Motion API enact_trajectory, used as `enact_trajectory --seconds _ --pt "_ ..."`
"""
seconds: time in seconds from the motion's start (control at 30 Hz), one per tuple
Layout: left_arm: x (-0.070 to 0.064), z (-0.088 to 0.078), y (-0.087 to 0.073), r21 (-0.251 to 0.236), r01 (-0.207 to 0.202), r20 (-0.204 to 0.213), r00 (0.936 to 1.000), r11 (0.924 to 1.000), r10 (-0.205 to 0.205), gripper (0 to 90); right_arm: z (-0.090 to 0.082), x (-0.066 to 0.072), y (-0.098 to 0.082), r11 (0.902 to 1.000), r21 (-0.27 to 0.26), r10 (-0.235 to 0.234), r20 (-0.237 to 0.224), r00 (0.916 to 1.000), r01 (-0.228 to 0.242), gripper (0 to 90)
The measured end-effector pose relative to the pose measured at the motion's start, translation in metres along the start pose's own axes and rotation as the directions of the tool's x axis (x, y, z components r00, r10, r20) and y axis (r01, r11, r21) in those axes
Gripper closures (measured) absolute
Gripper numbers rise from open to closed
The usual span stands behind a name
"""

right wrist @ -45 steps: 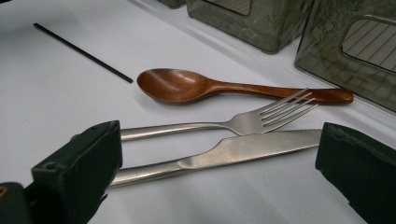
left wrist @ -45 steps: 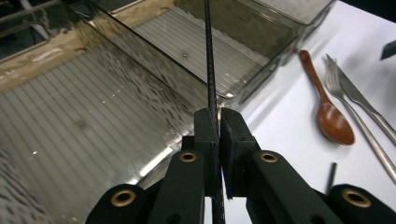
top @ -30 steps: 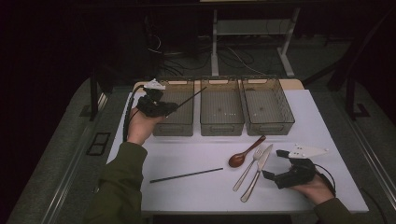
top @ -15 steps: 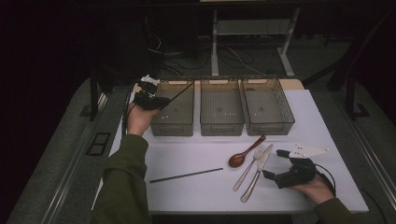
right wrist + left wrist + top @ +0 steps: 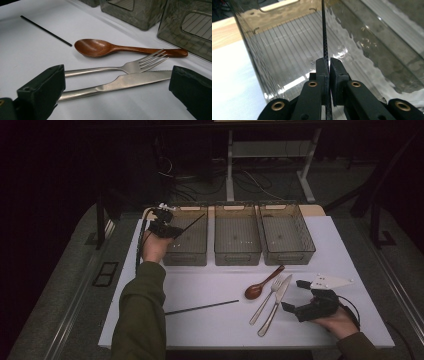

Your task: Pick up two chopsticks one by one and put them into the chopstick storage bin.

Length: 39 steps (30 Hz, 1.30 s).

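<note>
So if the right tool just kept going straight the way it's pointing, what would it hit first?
Most likely the knife: it lies across the gap between the open right tool's jaws, with the fork just beyond it and the wooden spoon farther on. Depth is hard to judge.

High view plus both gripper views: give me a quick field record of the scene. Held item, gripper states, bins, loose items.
left gripper: shut on black chopstick, over the left bin
right gripper: open, resting on the table beside the cutlery
bins: three clear ones in a row, no cutlery visible inside
loose items: second chopstick, wooden spoon, fork, knife
</note>
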<state>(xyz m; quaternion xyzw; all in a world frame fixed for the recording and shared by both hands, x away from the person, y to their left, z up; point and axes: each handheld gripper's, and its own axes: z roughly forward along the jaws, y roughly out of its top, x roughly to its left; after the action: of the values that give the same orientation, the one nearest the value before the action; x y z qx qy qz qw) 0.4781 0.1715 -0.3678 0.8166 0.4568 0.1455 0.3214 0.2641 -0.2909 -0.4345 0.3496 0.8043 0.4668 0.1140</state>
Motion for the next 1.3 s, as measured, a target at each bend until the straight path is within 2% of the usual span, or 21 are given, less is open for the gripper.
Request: enact_trajectory --seconds 0.17,0.23,0.3,0.33,0.43,0.57,0.73,0.87,1.03,1.3 --pt "-0.003 0.009 -0.001 0.047 0.001 -0.005 1.0000 0.9989 -0.001 85.0 -0.001 0.000 0.000 1.0000 -0.002 0.001 0.000 1.0000 -0.001 0.1" --pt "-0.002 0.011 -0.001 0.058 0.007 0.007 0.9999 0.9983 -0.008 84.8 -0.001 0.000 0.000 1.0000 -0.002 0.000 0.001 1.0000 0.000 0.0" --pt "-0.002 0.011 -0.001 0.042 -0.003 -0.004 1.0000 0.9991 0.003 82.1 -0.001 0.000 0.000 1.0000 -0.003 0.000 -0.001 1.0000 0.000 0.1" --pt "-0.002 0.010 -0.001 0.031 -0.003 -0.008 1.0000 0.9995 0.004 73.6 -0.001 0.000 0.000 1.0000 -0.004 -0.001 0.000 1.0000 0.001 0.1" --pt "-0.003 0.006 0.001 0.006 -0.022 -0.014 0.9997 0.9997 0.022 64.0 -0.001 -0.001 0.000 1.0000 -0.004 0.001 0.000 1.0000 -0.001 0.1" --pt "-0.005 -0.002 0.001 -0.042 -0.029 0.021 0.9993 0.9987 0.030 56.5 -0.001 0.000 0.000 1.0000 -0.003 -0.001 0.000 1.0000 0.001 0.1" --pt "-0.009 -0.014 0.001 -0.073 -0.072 0.059 0.9953 0.9948 0.076 49.1 -0.001 0.000 0.000 1.0000 -0.002 0.000 0.003 1.0000 0.000 0.1" --pt "-0.015 -0.025 0.001 -0.110 -0.094 0.107 0.9886 0.9894 0.106 42.7 -0.001 0.000 0.000 1.0000 -0.002 0.000 0.003 1.0000 0.000 0.1" --pt "-0.025 -0.040 0.001 -0.149 -0.138 0.132 0.9786 0.9793 0.158 38.4 -0.001 0.000 0.000 1.0000 -0.002 0.001 0.004 1.0000 -0.001 0.1" --pt "-0.042 -0.057 -0.009 -0.193 -0.174 0.173 0.9627 0.9657 0.208 32.8 -0.001 0.000 0.000 1.0000 -0.002 0.003 0.004 1.0000 -0.003 0.1"
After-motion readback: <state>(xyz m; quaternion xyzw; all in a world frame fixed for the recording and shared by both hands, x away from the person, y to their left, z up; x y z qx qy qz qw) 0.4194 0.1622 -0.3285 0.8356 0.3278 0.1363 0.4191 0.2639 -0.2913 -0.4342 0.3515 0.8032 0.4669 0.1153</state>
